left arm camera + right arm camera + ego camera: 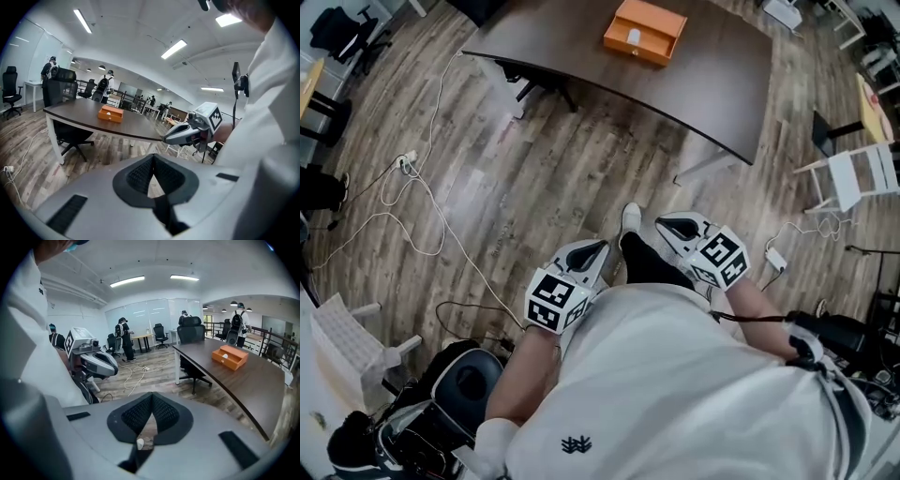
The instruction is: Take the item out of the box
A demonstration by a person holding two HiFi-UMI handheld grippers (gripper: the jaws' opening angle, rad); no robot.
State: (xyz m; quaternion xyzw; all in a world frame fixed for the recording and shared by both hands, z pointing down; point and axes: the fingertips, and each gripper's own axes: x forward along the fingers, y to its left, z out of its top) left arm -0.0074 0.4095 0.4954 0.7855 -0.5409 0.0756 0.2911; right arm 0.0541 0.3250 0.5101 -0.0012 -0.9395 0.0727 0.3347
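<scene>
Orange box [644, 31] sits on dark brown table [703, 80], flat rectangular shape, lid off or open-topped, matte sides. Small white item [634, 37] lies inside it, rounded, too small to identify. Table top is smooth with a curved front edge, and its far side is cut off by the frame in the head view.

Left gripper [152, 158]: ribbed black pads pressed together at the tips, nothing between them. Right gripper [151, 395]: same, jaws closed tip to tip, empty. Both have grey plastic shells and white marker cubes, and are held low by the person's waist, well apart from the table and box.

Floor [544, 178] is grey-brown wood-look planks, with thin white cables [422, 202] looping over it. White shirt [675, 384] fills the lower head view and hides the forearms. A white shoe toe [630, 217] pokes out between the grippers.

The gripper views show the room, which the head view does not: ceiling strip lights, black office chairs, people standing far back, railings. The head view alone shows the box from above. A small pale blob under the right pads can't be made out.
</scene>
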